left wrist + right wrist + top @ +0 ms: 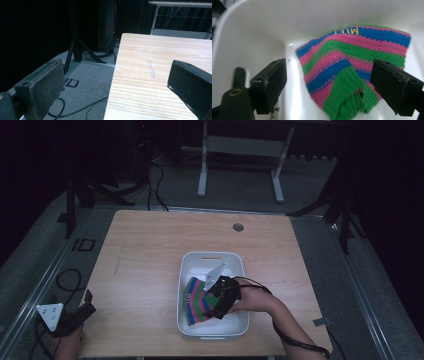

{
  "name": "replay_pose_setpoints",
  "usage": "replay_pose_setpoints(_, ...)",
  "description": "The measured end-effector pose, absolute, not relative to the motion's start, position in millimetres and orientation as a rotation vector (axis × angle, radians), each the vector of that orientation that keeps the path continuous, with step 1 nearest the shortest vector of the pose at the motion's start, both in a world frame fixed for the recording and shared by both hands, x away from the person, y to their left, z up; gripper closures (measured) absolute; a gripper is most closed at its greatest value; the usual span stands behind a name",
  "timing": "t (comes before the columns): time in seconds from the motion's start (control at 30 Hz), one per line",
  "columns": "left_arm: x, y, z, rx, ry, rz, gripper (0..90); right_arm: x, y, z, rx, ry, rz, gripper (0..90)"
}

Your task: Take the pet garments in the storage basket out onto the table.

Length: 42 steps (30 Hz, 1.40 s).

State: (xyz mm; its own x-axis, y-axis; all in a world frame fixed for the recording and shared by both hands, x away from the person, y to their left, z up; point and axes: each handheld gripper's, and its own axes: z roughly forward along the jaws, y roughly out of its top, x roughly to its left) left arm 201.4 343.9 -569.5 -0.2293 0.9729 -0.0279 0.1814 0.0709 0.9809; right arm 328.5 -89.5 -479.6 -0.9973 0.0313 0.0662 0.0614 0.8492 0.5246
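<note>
A knitted cloth striped pink, blue and green [199, 301] [352, 67] lies in a white rectangular bin [190, 265] [262, 32] on the wooden table [145, 250]. My right gripper [220, 296] [329, 82] hovers inside the bin just above the cloth, jaws wide open, the folded green edge of the cloth between them. My left gripper [86, 306] [115, 85] rests at the table's near left corner, open and empty, straddling the table edge.
A round grommet hole [238, 227] sits near the table's far edge. Cables [67, 280] and black stand legs [75, 50] lie on the grey floor to the left. A white desk frame [240, 150] stands beyond the table.
</note>
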Motion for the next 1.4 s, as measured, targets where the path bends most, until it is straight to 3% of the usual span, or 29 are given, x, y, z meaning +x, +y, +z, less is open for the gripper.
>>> replay_pose_setpoints(0.4,201.3,344.0,-569.4,1.197,1.543,1.239,1.4,327.6,-48.6,-515.1,-0.020,-3.091,-0.572,14.9)
replay_pose_setpoints(0.57,201.1,343.8,-569.5,1.200,1.540,1.239,1.4,325.8,-44.8,-523.3,0.019,-3.168,-0.495,20.7)
replay_pose_setpoints(0.6,201.2,343.8,-569.4,1.200,1.540,1.238,1.4,325.2,-44.9,-520.6,0.004,-3.191,-0.504,38.7)
replay_pose_setpoints(0.63,201.2,343.9,-569.4,1.200,1.540,1.239,1.4,325.8,-45.4,-518.6,-0.010,-3.198,-0.506,47.2)
replay_pose_setpoints(0.7,201.2,343.9,-569.4,1.199,1.541,1.238,1.4,326.8,-46.8,-515.6,-0.022,-3.202,-0.511,57.9)
replay_pose_setpoints(0.8,201.3,344.2,-569.4,1.197,1.542,1.234,1.4,328.6,-49.3,-511.5,-0.038,-3.181,-0.524,63.5)
replay_pose_setpoints(1.4,201.4,343.8,-569.4,1.201,1.539,1.236,1.4,326.3,-79.8,-437.9,-0.088,-3.199,-0.792,65.8)
